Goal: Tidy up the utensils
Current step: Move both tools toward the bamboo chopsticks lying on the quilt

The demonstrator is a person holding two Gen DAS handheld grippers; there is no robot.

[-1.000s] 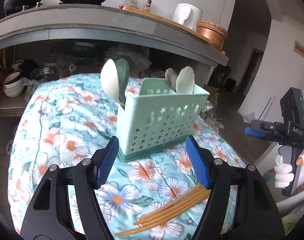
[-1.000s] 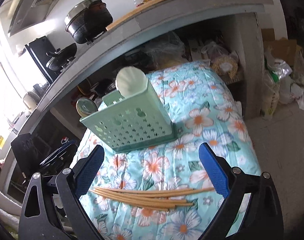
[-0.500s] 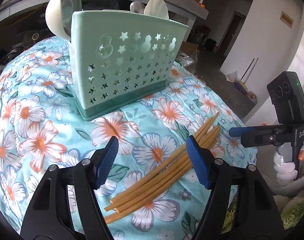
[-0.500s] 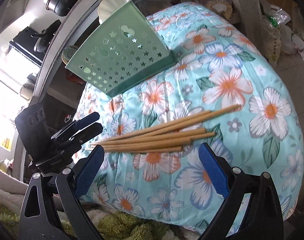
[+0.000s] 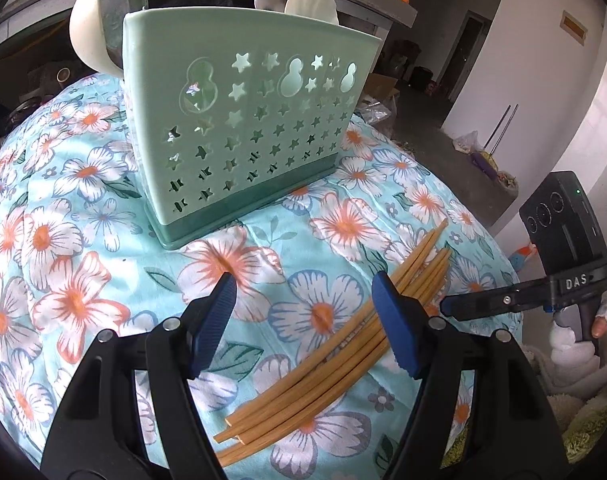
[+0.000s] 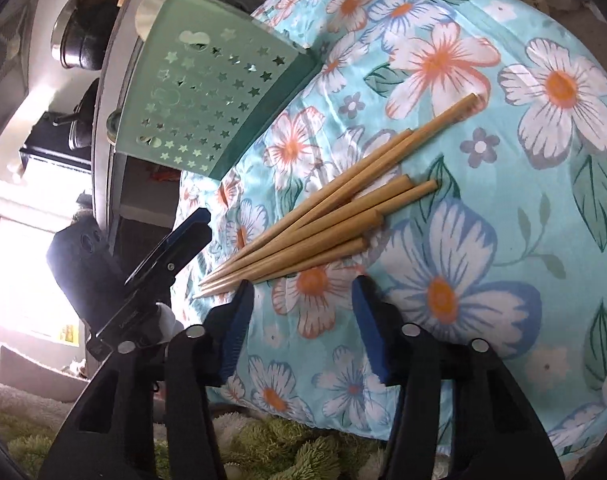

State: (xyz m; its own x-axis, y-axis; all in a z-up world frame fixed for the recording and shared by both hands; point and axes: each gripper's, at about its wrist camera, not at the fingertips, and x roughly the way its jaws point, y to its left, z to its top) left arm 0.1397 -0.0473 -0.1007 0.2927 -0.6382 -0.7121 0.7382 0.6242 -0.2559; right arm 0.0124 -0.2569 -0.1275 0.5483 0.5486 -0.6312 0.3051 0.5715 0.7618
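Note:
Several bamboo chopsticks (image 5: 323,364) lie in a loose bundle on the floral tablecloth (image 5: 63,240). Behind them stands a mint-green utensil holder (image 5: 243,128) with pale spoons (image 5: 99,28) in it. My left gripper (image 5: 303,308) is open low over the cloth, and its right finger overlaps the bundle. In the right wrist view the chopsticks (image 6: 335,208) lie just ahead of my right gripper (image 6: 303,304). Its jaws are closing with only cloth between them. The holder (image 6: 207,96) stands beyond, and the left gripper (image 6: 175,248) comes in from the left.
The rounded table edge drops to a green shaggy rug (image 6: 287,452). A grey shelf with dark pots (image 6: 79,32) runs behind the table. A gloved hand (image 5: 575,344) holds the right gripper (image 5: 483,304) at the table's right edge.
Both grippers have sunk toward the cloth and come closer to the chopsticks. The right gripper rolled and its jaws narrowed. The left jaws kept their width.

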